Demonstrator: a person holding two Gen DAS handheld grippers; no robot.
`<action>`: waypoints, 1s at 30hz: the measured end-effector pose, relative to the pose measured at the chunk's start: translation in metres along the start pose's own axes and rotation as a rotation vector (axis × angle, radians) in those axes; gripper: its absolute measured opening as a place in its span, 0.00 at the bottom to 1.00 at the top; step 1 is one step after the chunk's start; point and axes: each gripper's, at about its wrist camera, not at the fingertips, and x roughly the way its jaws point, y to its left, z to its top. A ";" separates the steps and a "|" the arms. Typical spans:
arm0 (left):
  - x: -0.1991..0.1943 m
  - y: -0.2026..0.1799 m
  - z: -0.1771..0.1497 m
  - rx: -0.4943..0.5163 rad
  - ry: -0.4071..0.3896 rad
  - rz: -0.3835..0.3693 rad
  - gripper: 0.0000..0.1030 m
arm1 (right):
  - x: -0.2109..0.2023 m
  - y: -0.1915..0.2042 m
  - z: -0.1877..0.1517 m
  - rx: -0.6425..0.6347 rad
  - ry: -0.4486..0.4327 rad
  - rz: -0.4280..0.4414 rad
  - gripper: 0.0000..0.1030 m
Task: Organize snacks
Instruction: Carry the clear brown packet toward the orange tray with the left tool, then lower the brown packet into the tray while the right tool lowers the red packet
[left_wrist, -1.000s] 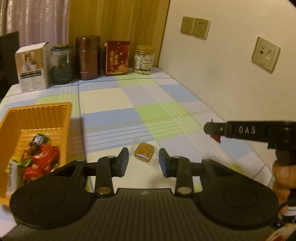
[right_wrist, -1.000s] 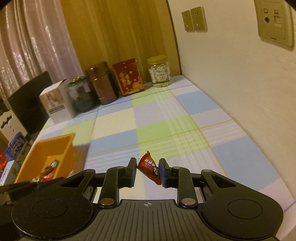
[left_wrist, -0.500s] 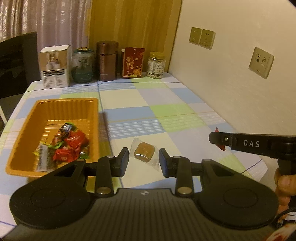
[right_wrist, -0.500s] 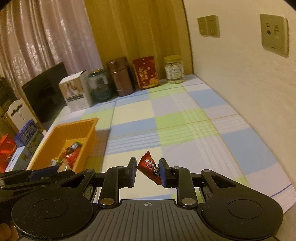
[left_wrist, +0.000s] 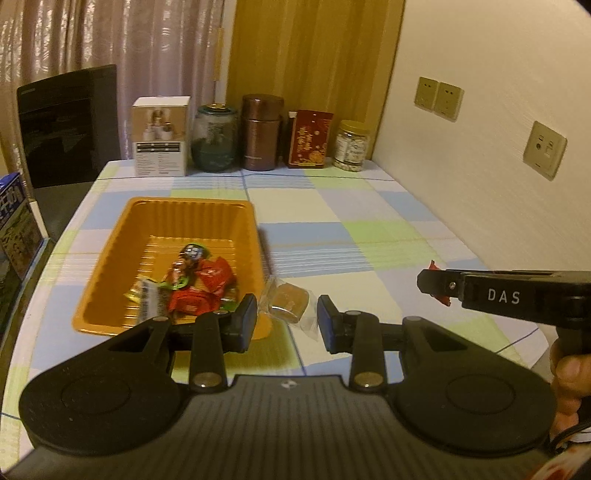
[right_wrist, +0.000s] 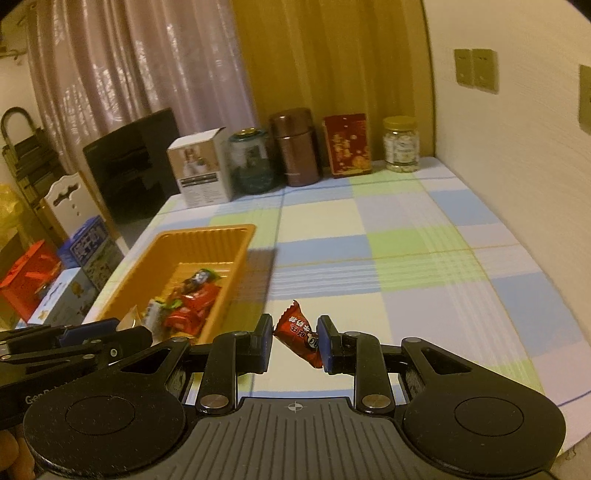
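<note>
My left gripper (left_wrist: 286, 319) is shut on a brown snack in clear wrapping (left_wrist: 290, 301) and holds it just right of the orange tray's near corner. The orange tray (left_wrist: 110, 240) holds several wrapped snacks (left_wrist: 195, 284). My right gripper (right_wrist: 293, 341) is shut on a red wrapped candy (right_wrist: 299, 332) above the checked tablecloth, to the right of the tray (right_wrist: 221, 236). The right gripper also shows in the left wrist view (left_wrist: 428, 282), and the left gripper shows at lower left in the right wrist view (right_wrist: 92, 328).
A white box (left_wrist: 160, 136), a glass jar (left_wrist: 214, 138), a brown canister (left_wrist: 260, 133), a red box (left_wrist: 310, 138) and a small jar (left_wrist: 352, 146) line the table's far edge. A wall runs along the right. Boxes (right_wrist: 55, 280) stand off the table's left side.
Both grippers have pulled back and swung left with their snacks held. The orange tray has come fully into view close to the left gripper.
</note>
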 end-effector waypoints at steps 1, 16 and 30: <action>-0.001 0.002 0.000 -0.003 0.000 0.004 0.31 | 0.001 0.003 0.000 -0.005 0.001 0.003 0.26; -0.008 0.033 -0.005 -0.051 -0.003 0.043 0.31 | 0.017 0.032 0.003 -0.052 0.024 0.035 0.26; 0.000 0.068 -0.003 -0.094 0.012 0.089 0.31 | 0.045 0.059 0.005 -0.083 0.056 0.086 0.26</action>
